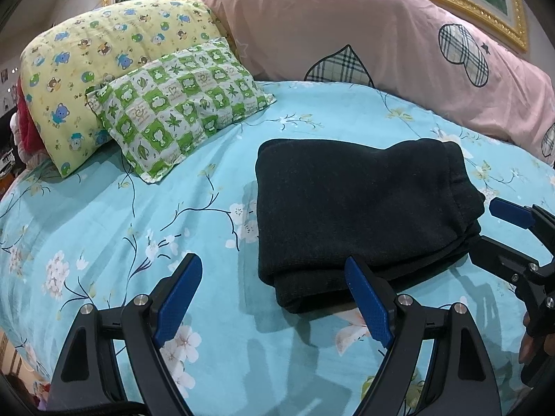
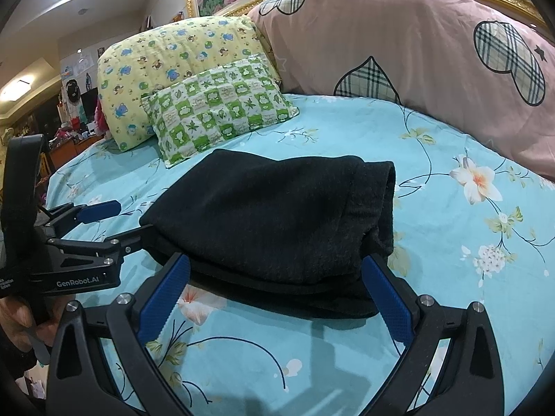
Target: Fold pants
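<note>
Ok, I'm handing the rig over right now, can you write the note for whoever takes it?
Left gripper: jaws open, empty, at the near left corner of the pants.
Right gripper: jaws open, empty, straddling the pants' near edge.
Pants: folded into a compact black stack on the blue floral bedsheet, in front of the pillows.
Done: folds look complete.
Left: probably only a tidy-up of the edges, then pull both grippers back.

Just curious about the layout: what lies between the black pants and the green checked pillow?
Only bare sheet. In the left wrist view, a floral blue stretch separates the pants from the pillow; nothing rests on it.
</note>
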Demonstrator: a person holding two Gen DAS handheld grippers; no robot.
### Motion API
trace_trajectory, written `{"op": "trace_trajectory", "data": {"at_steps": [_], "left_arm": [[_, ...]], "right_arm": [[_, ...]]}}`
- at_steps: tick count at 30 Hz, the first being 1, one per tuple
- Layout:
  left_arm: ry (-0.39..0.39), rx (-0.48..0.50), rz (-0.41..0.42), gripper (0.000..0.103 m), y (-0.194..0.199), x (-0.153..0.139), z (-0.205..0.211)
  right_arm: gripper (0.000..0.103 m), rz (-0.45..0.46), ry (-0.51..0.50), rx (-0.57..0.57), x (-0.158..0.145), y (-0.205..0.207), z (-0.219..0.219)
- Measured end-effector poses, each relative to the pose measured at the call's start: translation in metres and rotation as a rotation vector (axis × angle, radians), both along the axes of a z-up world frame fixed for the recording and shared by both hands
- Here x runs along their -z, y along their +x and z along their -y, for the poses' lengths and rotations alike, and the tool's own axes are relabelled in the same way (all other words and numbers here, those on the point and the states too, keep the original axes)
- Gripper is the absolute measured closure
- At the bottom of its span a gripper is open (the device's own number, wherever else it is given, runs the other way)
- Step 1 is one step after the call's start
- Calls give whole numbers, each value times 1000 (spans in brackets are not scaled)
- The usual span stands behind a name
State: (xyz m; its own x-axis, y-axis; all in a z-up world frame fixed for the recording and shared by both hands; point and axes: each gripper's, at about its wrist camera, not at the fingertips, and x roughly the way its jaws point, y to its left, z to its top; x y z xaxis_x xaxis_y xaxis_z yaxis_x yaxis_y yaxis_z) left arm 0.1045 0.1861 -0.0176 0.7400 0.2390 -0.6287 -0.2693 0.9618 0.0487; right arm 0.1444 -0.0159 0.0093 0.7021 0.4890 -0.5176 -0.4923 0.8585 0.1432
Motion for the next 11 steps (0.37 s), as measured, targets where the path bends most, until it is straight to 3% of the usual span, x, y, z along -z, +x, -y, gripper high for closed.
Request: {"op": "trace_trajectory", "data": {"at_steps": [11], "left_arm": [[-10,-18,-5,18,-3,-2,-2]], "right_arm": [[4,-2,1,6,-1,3,1]]}}
